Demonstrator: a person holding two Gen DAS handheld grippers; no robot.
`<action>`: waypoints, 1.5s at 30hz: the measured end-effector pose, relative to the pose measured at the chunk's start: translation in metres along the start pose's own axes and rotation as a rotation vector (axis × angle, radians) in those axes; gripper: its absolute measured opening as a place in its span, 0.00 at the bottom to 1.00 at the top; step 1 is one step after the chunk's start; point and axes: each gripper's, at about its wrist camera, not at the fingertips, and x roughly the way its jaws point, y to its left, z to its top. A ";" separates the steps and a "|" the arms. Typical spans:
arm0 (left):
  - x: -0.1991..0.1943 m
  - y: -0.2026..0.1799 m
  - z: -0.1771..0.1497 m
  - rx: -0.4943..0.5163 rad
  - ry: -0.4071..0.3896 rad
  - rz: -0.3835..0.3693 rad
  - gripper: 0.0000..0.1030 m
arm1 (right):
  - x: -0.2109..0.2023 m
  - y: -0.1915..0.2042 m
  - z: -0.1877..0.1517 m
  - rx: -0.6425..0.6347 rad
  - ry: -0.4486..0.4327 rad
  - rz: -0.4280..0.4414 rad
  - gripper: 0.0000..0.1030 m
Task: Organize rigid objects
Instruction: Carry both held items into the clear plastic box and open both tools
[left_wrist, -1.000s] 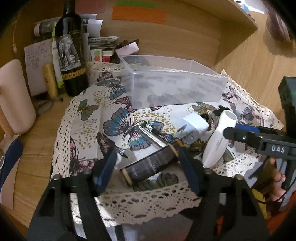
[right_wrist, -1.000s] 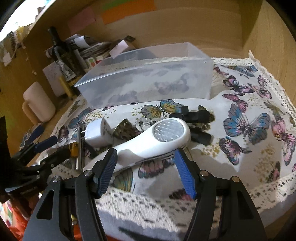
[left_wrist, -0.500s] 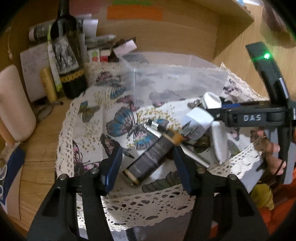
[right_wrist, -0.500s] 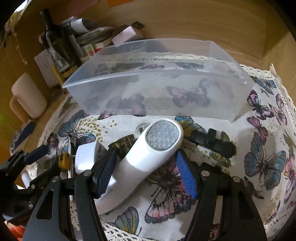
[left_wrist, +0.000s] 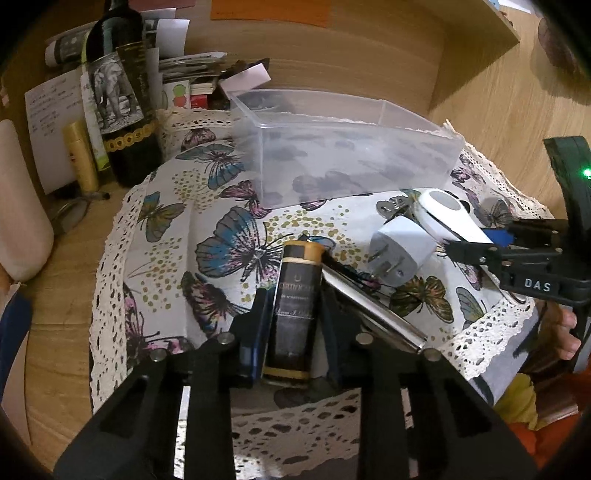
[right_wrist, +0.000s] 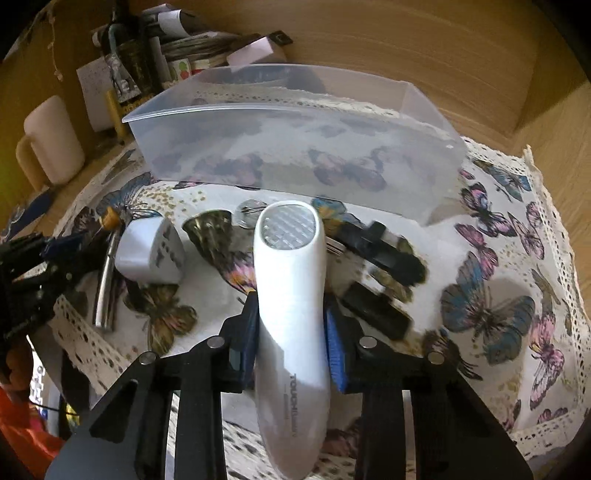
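My left gripper is shut on a dark cylindrical tube with a gold cap, low over the butterfly cloth. My right gripper is shut on a white handheld device with a gridded round face; it also shows in the left wrist view, and the left gripper shows at the left edge of the right wrist view. A clear plastic bin stands empty behind the objects and shows in the left wrist view. A white plug adapter, a silver metal rod and black clips lie on the cloth.
A wine bottle, a gold tube, papers and small boxes crowd the back left. A cream mug stands at the left. Wooden walls close the back and right. The lace-edged cloth covers the desk.
Both grippers have closed: the left onto the dark tube, now lengthwise between its fingers, the right onto the white device, which has swung to point straight at the bin.
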 end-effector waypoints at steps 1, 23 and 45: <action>0.001 -0.001 0.001 0.000 -0.002 0.003 0.27 | -0.001 -0.002 -0.002 0.007 -0.006 -0.001 0.29; -0.062 -0.013 0.064 -0.010 -0.246 0.064 0.22 | -0.083 -0.032 0.039 0.079 -0.360 -0.016 0.29; 0.014 0.004 0.170 -0.023 -0.134 0.021 0.22 | -0.029 -0.059 0.153 0.034 -0.337 0.025 0.29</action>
